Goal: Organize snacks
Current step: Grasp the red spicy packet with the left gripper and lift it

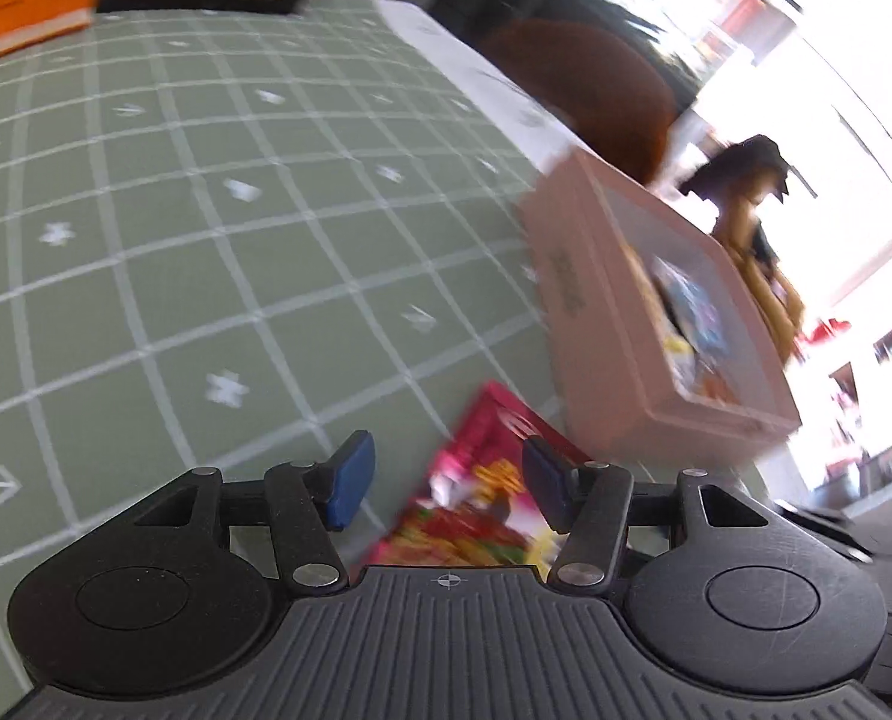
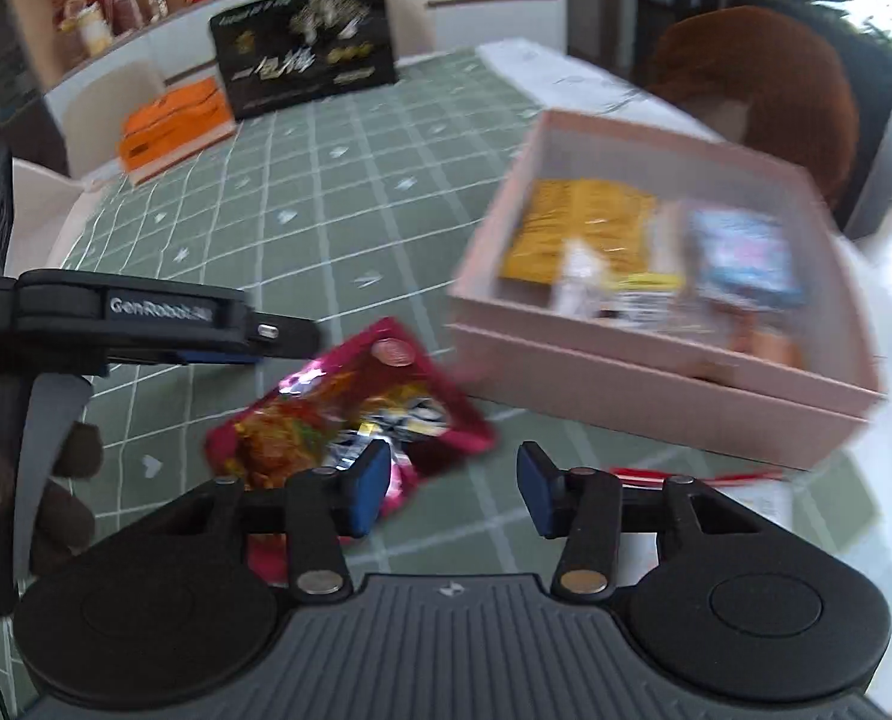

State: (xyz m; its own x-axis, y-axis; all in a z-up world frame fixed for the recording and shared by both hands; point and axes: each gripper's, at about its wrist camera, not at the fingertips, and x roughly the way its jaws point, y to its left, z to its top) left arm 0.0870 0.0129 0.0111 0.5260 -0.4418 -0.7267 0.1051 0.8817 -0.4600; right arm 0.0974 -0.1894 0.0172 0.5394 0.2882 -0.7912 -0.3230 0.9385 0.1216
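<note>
A shiny pink snack packet lies on the green checked tablecloth, just left of an open pink box. The box holds a yellow packet, a blue packet and other snacks. In the left wrist view the pink packet shows between the blue pads of my left gripper, which stand apart and do not press on it. The pink box is to its right. My right gripper is open over bare cloth, its left pad in front of the packet's near edge. The left gripper reaches in from the left.
An orange box and a black printed box stand at the far end of the table. A brown chair back rises behind the pink box. A white paper lies at the near right edge. A dark hand grips the left handle.
</note>
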